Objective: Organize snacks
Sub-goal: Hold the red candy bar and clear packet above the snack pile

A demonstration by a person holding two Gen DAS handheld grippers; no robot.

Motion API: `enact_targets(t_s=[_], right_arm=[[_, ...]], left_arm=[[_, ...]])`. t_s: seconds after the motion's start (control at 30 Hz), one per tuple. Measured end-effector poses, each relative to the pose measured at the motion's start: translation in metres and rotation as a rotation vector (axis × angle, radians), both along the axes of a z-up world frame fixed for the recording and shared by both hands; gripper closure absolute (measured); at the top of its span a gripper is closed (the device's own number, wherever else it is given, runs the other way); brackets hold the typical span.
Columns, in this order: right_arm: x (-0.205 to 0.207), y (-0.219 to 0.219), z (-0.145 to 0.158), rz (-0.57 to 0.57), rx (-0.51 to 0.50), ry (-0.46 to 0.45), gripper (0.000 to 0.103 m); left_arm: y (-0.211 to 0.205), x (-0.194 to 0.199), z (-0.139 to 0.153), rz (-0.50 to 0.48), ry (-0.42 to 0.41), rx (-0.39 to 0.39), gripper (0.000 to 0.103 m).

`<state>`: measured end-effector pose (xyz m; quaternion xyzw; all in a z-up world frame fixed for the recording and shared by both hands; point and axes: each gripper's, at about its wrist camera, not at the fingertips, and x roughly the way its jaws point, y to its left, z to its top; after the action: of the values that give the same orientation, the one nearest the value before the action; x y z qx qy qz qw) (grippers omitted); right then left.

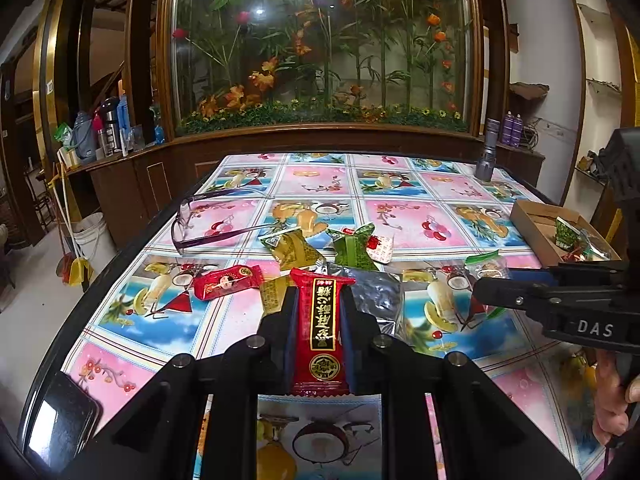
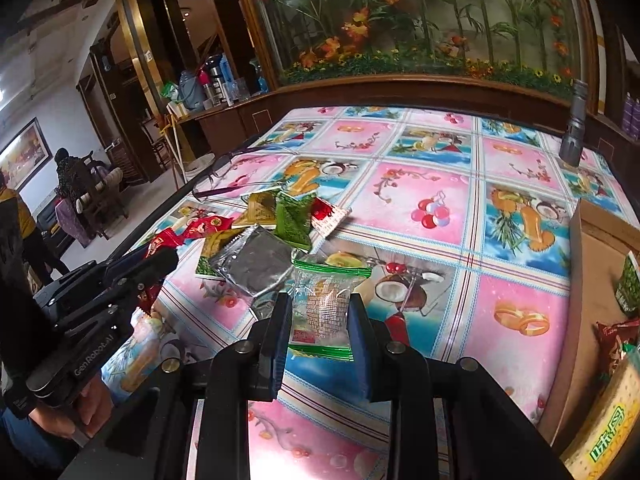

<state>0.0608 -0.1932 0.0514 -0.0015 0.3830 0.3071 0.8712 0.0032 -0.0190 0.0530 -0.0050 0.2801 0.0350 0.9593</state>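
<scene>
My left gripper is shut on a red snack packet with gold lettering, gripped by its long sides. Just beyond it lies a heap of snacks: a second red packet, an olive one, a green one and a silver one. My right gripper is shut on a clear packet with green ends, right of the heap. An open cardboard box at the table's right edge holds a few snacks. Each gripper shows side-on in the other's view, the right gripper and the left gripper.
Purple-framed glasses lie left of the heap. A grey flashlight stands at the far right corner. A dark phone rests at the near left table edge. People stand in the room beyond, far left in the right wrist view.
</scene>
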Motion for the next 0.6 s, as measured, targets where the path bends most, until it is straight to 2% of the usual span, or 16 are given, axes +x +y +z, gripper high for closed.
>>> enact_targets(t_s=[0.6], right_arm=[[0.0052, -0.0094, 0.0002, -0.021, 0.032, 0.017, 0.073]], left_arm=[[-0.0033, -0.0010, -0.0014, -0.010, 0.000, -0.001, 0.085]])
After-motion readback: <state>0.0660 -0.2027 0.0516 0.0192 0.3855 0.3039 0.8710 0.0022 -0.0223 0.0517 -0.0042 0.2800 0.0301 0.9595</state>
